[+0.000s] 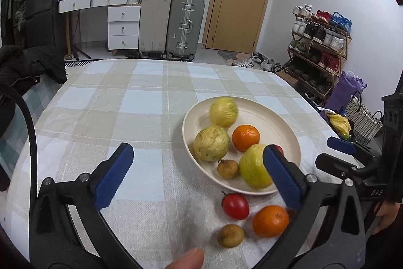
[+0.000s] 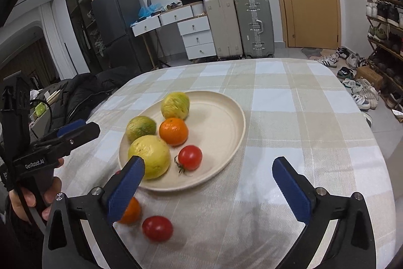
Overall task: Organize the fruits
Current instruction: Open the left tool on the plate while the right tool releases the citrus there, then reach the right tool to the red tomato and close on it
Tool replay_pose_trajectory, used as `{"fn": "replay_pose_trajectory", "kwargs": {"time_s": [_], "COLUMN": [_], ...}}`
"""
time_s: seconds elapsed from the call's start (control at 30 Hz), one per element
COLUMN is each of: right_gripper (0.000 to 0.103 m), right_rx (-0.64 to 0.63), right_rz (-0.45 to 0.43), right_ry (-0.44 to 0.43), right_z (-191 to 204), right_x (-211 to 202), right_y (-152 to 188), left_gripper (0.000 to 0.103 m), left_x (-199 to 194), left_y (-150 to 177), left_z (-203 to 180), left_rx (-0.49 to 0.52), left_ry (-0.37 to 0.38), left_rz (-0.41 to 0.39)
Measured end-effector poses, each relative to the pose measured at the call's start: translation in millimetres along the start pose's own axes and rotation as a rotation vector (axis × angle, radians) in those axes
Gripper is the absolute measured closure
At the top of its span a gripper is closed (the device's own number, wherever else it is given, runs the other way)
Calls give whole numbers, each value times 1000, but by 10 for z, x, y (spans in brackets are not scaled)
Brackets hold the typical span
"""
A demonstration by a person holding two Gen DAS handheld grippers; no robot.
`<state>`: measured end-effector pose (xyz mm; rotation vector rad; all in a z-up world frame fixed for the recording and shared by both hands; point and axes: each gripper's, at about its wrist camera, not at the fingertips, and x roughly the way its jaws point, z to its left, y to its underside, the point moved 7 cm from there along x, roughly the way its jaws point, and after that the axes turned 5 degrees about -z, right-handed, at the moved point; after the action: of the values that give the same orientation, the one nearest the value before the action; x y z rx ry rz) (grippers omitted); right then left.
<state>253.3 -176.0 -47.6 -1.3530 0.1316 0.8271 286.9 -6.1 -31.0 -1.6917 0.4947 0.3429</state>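
The left gripper (image 1: 199,173) hangs low over the checked bench (image 1: 131,105) with its blue-padded jaws spread wide and nothing between them; its right pad crosses in front of the near edge of the cream plate (image 1: 282,117). On that plate, from left to right in the left wrist view, lie a pale green guava (image 1: 211,143), a small brown fruit (image 1: 227,168) at the near rim, a blurred yellow-green guava (image 1: 223,111) at the far side, an orange (image 1: 245,137) in the middle and a third guava (image 1: 253,168) nearest the pad. The right wrist view also shows a red tomato (image 2: 190,157) on the plate. On the cloth just near of the plate sit another brown fruit (image 1: 230,235), a second tomato (image 1: 235,205) and a second orange (image 1: 270,221), close together. The right gripper (image 2: 209,183) is likewise wide open and empty, hovering over the bench near the plate's near right edge.
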Motion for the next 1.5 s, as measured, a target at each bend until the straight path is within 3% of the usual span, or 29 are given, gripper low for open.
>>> {"fn": "replay_pose_trajectory", "kwargs": {"time_s": [0.27, 0.6, 0.7, 1.07, 1.27, 1.37, 1.5], "right_gripper": [0, 0, 0, 0, 1, 6, 23], "right_rx": [19, -22, -46, -85, -113, -141, -162], "right_rz": [17, 93, 129, 202, 235, 250, 274], "right_ry": [-26, 31, 42, 18, 12, 11, 20], "right_z": [114, 126, 129, 231, 319, 394, 433], "right_x": [-165, -179, -137, -49, 31, 46, 60], "right_y": [139, 408, 481, 612, 631, 641, 686], "left_gripper": [0, 0, 0, 0, 0, 0, 0], "left_x": [-356, -695, -687, -578, -439, -359, -302], "left_y": [157, 349, 402, 462, 559, 621, 650], "left_z": [-79, -261, -276, -205, -122, -60, -13], "left_rx": [37, 78, 99, 82, 81, 51, 46], "left_ry": [-19, -21, -3, -39, -71, -71, -78], "left_rz": [17, 25, 49, 75, 134, 168, 184]}}
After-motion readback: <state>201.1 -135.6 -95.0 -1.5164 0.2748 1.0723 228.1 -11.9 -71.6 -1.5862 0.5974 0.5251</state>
